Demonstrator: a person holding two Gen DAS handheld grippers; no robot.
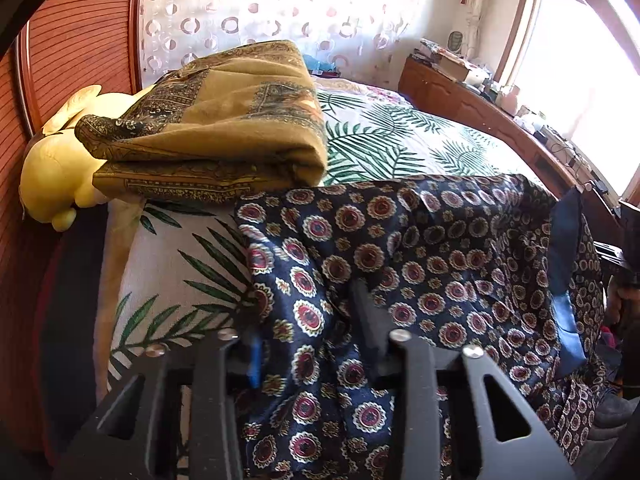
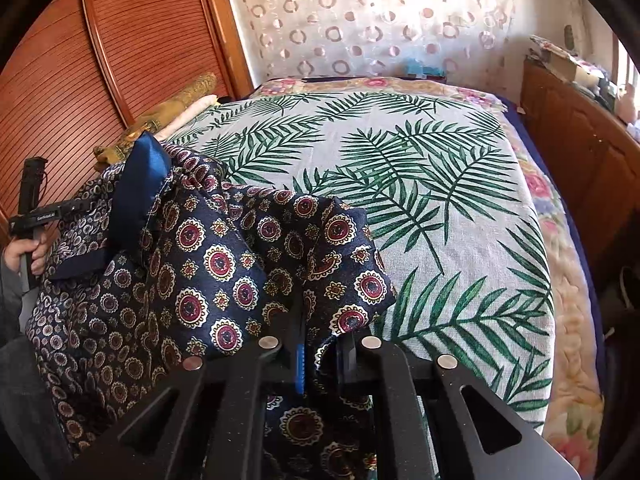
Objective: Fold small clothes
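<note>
A navy garment (image 1: 440,256) printed with red and cream medallions, with a plain blue band (image 1: 564,264), lies bunched on the near edge of the bed. In the left wrist view my left gripper (image 1: 308,324) is shut on a thick fold of it, and cloth fills the gap between the fingers. My right gripper (image 2: 322,346) pinches another edge of the same garment (image 2: 224,264), its jaws nearly together. The left gripper's handle (image 2: 32,216), held by a hand, shows at the far left of the right wrist view.
A palm-leaf sheet (image 2: 440,184) covers the bed. A folded olive patterned cloth (image 1: 216,128) and a yellow plush toy (image 1: 56,176) sit at the bed's left side, by a wooden slatted door (image 2: 120,64). A cluttered wooden cabinet (image 2: 580,148) runs along the right.
</note>
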